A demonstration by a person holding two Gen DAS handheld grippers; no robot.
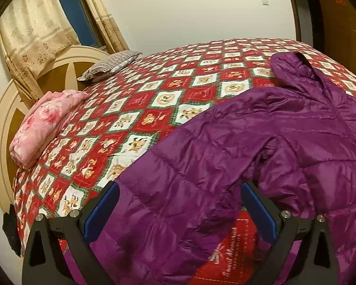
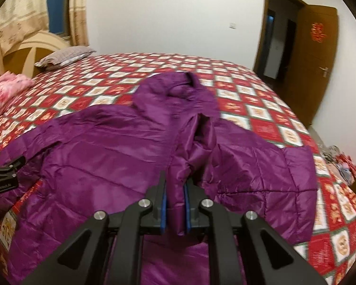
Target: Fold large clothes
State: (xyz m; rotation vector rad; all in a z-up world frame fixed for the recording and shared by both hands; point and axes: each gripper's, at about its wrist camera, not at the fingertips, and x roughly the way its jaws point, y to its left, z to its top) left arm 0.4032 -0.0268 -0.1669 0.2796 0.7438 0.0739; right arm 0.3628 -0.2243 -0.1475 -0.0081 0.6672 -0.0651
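A purple hooded puffer jacket (image 1: 261,147) lies spread on the bed, hood toward the far side. In the left wrist view my left gripper (image 1: 180,201) is open, its blue pads on either side of the jacket's left sleeve, just above it. In the right wrist view the jacket (image 2: 106,161) lies front up, partly unzipped. My right gripper (image 2: 175,204) is shut on a fold of the jacket's front edge near the zipper. The left gripper's body shows at the left edge of the right wrist view (image 2: 4,173).
The bed has a red, white and green patterned quilt (image 1: 154,95). A folded pink blanket (image 1: 42,125) and a striped pillow (image 1: 109,65) lie by the headboard (image 1: 2,128). Curtains and a window are behind. A brown door (image 2: 313,71) stands open at right.
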